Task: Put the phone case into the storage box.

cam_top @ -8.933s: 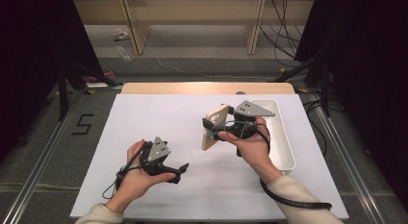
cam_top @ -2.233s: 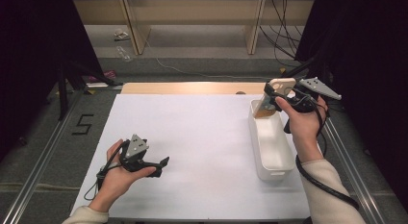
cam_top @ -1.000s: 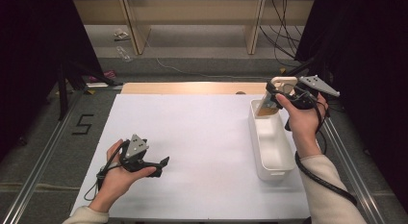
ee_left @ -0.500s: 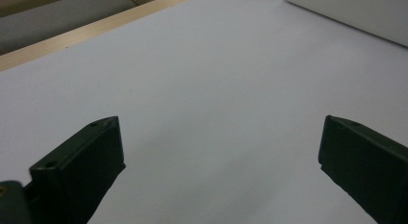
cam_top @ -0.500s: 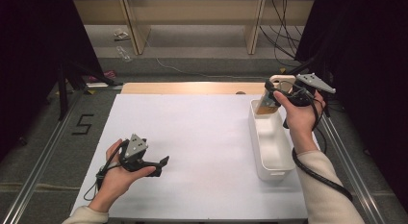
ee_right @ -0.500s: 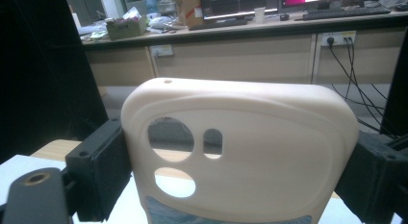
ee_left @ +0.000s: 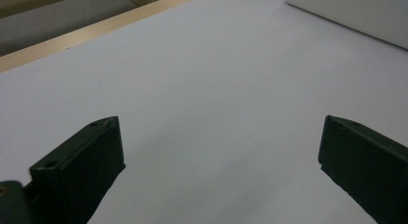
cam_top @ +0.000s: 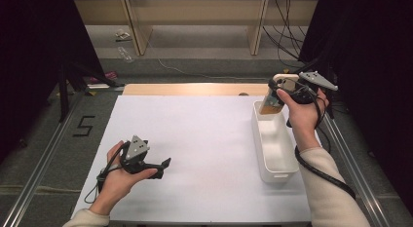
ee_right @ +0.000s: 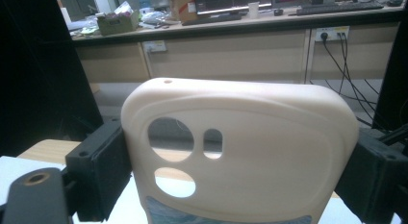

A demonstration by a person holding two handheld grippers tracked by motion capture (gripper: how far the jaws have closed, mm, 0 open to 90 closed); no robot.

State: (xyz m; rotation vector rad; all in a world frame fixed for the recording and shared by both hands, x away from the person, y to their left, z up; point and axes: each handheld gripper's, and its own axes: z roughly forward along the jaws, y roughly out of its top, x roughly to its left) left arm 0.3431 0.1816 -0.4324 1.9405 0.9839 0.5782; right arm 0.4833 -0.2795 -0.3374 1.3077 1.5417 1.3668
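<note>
Right gripper view: right gripper [ee_right: 231, 171] clamps phone case [ee_right: 240, 156], lower end cut off.

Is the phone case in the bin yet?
Not yet: the right gripper holds the phone case above the white bin's far end.

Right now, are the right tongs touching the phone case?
Touching. In the right gripper view both black jaws of the right tongs press against the two side edges of the cream phone case, with no gap at either side.
</note>
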